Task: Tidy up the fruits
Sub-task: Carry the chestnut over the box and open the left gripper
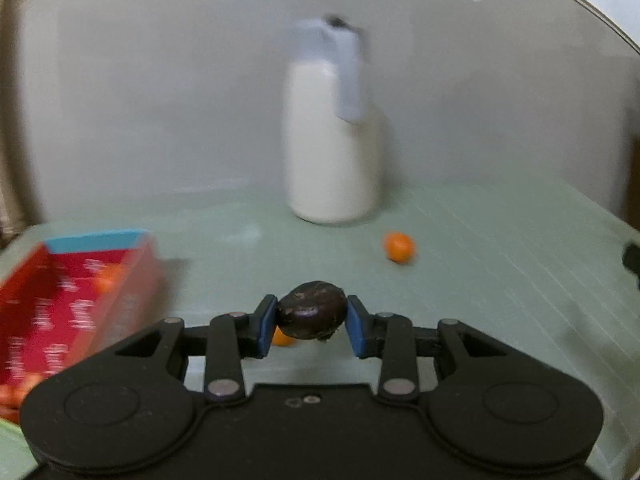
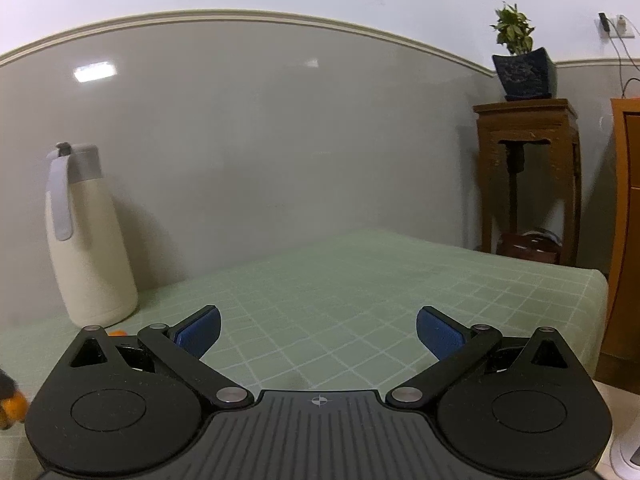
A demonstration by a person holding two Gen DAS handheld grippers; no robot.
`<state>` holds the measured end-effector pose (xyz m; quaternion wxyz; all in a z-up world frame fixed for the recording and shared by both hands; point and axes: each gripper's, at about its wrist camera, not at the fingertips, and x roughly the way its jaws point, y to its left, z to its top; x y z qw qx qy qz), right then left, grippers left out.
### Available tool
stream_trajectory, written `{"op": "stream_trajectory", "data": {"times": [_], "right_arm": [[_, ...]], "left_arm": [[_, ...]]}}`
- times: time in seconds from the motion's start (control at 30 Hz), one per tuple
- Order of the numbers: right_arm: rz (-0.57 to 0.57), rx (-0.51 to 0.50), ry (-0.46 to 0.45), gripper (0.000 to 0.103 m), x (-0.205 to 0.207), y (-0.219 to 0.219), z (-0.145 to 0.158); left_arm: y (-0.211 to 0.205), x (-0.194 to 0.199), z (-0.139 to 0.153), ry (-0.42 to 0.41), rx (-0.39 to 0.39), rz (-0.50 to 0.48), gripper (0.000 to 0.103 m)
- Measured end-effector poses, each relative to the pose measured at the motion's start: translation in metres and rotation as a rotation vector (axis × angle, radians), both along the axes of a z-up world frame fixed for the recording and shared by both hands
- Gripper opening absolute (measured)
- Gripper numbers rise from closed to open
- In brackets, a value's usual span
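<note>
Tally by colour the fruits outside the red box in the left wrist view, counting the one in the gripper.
Small round orange fruits, loose on the green checked tablecloth: 2
Dark purple-brown round fruit, held in the left gripper: 1
Total: 3

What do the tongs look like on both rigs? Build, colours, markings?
Both alike: left tongs and right tongs have matte black bodies, pivoting black link arms with silver rivets and blue textured pads. The right body is ribbed with a small crosshair mark. No cables or sleeves visible.
</note>
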<state>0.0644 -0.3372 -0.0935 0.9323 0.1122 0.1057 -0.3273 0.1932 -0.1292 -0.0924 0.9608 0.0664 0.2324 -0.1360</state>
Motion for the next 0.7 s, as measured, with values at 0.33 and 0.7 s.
{"op": "stream_trajectory", "data": {"times": [0.33,0.7], "right_arm": [[0.088,-0.034,0.003,0.103,0.013,0.029,-0.003],[0.229,-0.067,0.014,0.103,0.030,0.074,-0.009]], "left_arm": [[0.097,0.009,0.013,-0.043,0.038,0.330,0.027],[0.166,0.020,0.001,0.051,0.032,0.543,0.028]]}}
